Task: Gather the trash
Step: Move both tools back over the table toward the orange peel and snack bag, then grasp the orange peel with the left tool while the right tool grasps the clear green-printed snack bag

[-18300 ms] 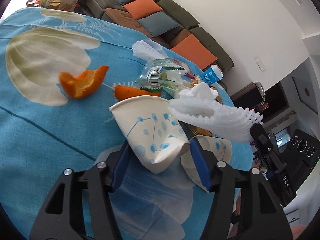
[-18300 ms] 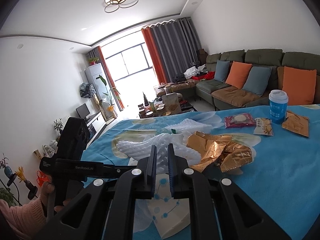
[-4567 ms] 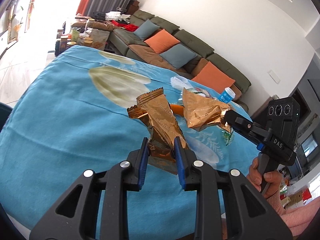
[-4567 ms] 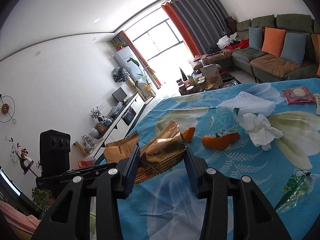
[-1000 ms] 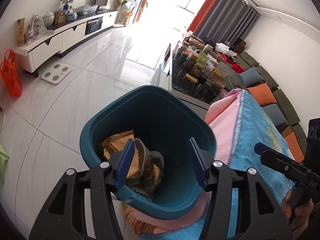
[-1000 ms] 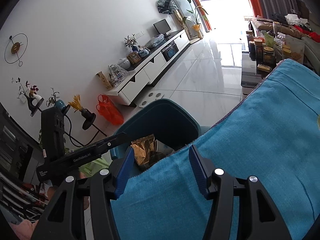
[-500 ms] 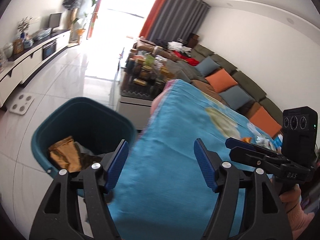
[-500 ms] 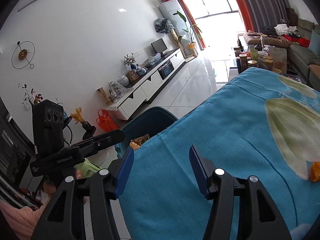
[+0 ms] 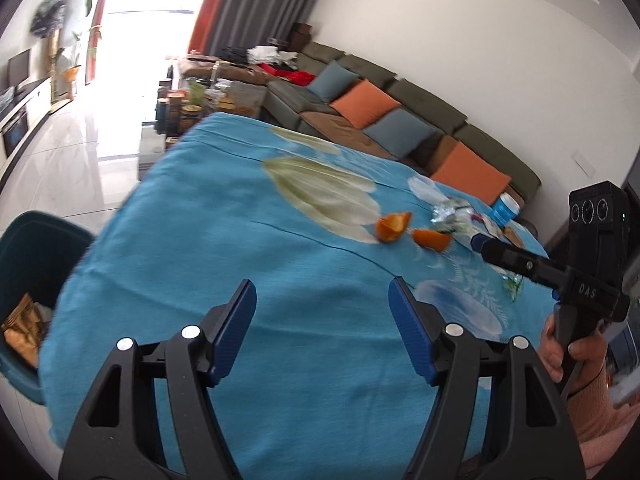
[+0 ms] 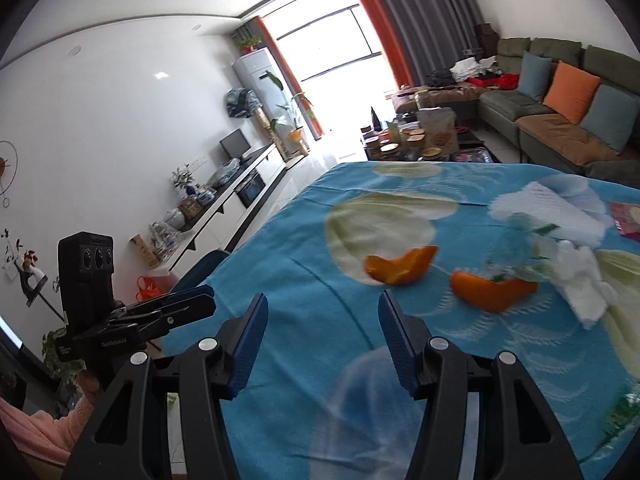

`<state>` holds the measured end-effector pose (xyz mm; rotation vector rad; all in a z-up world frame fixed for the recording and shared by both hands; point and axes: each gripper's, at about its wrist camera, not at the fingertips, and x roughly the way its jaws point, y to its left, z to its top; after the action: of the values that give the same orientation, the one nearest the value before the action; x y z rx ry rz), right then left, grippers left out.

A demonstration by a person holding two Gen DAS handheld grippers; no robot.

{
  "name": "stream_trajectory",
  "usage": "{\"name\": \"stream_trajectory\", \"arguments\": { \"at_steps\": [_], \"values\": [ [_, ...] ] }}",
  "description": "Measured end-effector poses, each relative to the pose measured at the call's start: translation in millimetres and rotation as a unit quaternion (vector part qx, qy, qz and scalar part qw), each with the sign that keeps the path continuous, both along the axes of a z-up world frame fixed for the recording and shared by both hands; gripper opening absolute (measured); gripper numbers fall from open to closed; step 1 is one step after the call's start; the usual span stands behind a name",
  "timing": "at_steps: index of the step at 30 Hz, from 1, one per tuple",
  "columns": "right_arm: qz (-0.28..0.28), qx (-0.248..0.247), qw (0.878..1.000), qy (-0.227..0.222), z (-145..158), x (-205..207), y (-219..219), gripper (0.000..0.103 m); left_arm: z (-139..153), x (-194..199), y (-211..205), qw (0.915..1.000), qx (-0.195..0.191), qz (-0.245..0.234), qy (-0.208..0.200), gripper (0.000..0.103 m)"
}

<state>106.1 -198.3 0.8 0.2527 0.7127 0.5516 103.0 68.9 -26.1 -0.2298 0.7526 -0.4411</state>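
**Both grippers empty over the blue tablecloth, peels still out**

Only the left wrist view catches the teal trash bin (image 9: 28,248) off the table's left edge, gold wrappers (image 9: 20,330) inside. The right gripper's (image 9: 478,243) body reads "DAS" there. The left gripper (image 9: 322,330) and the right one both stand wide apart, holding nothing. Two orange peels (image 10: 402,270) lie mid-cloth near a crumpled tissue (image 10: 580,280).
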Motion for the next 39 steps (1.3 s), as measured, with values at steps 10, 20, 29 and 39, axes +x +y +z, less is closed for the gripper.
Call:
{"name": "stream_trajectory", "arguments": {
  "at_steps": [10,20,29,39],
  "values": [
    [-0.143,-0.002,0.990,-0.003,-10.7,-22.8,-107.2,0.055,-11.2,45.5,-67.9,0.9976,0.033,-0.048,0.037,0.068],
    [-0.209,0.010,0.977,0.034,-38.6,-49.7,-163.3,0.060,-26.4,97.7,-105.9,0.9925,0.072,-0.051,0.084,0.062],
    [-0.198,0.001,0.978,0.060,-55.8,-42.9,-155.3,0.061,-28.3,114.1,-119.8,0.9906,0.077,-0.062,0.094,0.041],
    [-0.205,0.014,0.976,0.070,-60.1,-43.5,-158.4,0.023,-31.8,105.0,-124.7,0.9902,0.060,-0.079,0.098,0.016]
  ]
}}
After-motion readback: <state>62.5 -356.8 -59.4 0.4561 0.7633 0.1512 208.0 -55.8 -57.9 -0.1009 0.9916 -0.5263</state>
